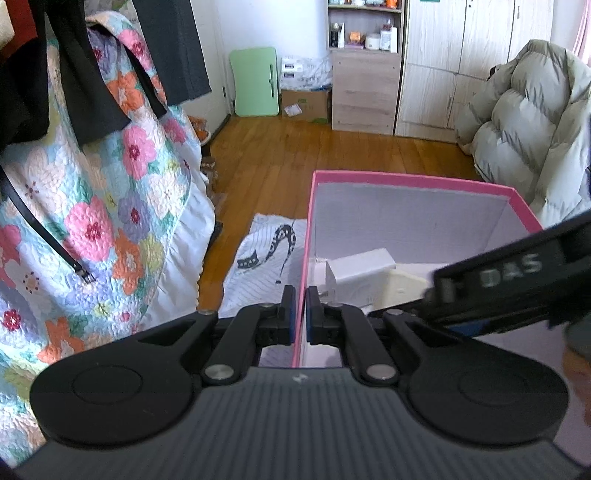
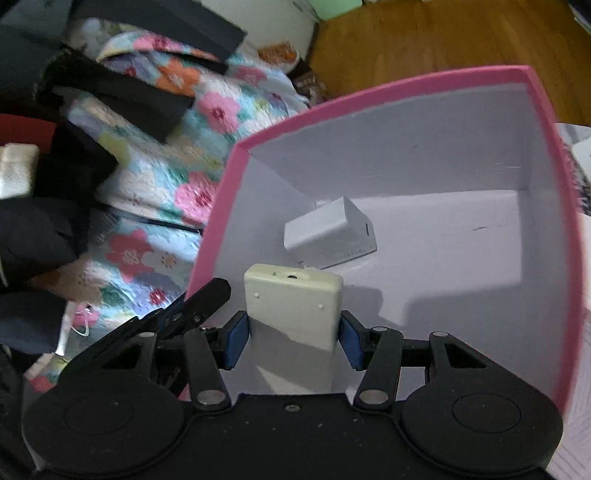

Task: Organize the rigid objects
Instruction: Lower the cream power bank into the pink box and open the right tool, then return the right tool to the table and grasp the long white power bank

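left gripper [image 1: 301, 314]: jaws clamped on wall of pink cardboard box [image 1: 413, 180]
right gripper [image 2: 293, 341]: jaws holding cream plastic rectangular block [image 2: 291, 306] over box
inside box: white plastic charger [image 2: 328, 232]

The only readable text is "DAS", in pale letters on the black body of the right gripper [image 1: 509, 291] where it crosses the left wrist view. The cartons [image 1: 295, 66] by the far wall and the bottles [image 1: 386, 35] on the shelf carry labels, but these are too small to read.
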Motion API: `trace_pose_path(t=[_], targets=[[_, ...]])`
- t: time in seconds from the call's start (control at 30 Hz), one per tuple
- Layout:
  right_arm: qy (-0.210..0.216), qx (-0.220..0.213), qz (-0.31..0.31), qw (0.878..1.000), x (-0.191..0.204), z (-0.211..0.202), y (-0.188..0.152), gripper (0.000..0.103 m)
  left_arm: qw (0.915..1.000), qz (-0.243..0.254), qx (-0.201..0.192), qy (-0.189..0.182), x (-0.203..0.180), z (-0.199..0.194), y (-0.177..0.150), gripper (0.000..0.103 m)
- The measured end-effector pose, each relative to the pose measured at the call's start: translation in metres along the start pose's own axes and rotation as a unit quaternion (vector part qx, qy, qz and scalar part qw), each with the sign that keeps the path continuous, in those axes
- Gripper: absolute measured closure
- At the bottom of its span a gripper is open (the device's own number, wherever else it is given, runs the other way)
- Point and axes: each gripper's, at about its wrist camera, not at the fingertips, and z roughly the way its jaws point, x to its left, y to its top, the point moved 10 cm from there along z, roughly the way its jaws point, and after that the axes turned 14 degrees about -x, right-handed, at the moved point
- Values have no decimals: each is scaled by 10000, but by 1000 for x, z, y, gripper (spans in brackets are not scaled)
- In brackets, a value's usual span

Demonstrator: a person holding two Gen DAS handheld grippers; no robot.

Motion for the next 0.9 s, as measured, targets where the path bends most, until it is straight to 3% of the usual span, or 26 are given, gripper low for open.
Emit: trace_pose_path(t=[0.1,0.17,0.33,0.4,0.53,0.7,0.77,0.9], targets=[[-315,107,262,9991,-11,12,0,44,10000,-45,65,-15,1,3,-1,99],[-558,-15,88,9984,-14,13,4,43,10000,-44,60,-17,0,3,-1,99],[-164,-734,-532,9957,9,-8,21,46,10000,31,44,-12,-2,2,-2,100],[-236,-901,-928,9913,15,-10,29,55,10000,-7,44,-13,-2,3,-2,100],[-442,-1021,-1449,9832,20,2,43,58,10000,48,41,5,-1,3,-2,99],[-939,-857,-1468,9810,4,29,58,56,10000,87,37,24,-2,3,-3,99],[-780,-698,-992,9895,-2,33,54,61,9999,109,38,45,-2,2,-3,99],[-660,-884,-586,9922,-8,24,54,68,9999,124,35,40,-3,3,-3,99]])
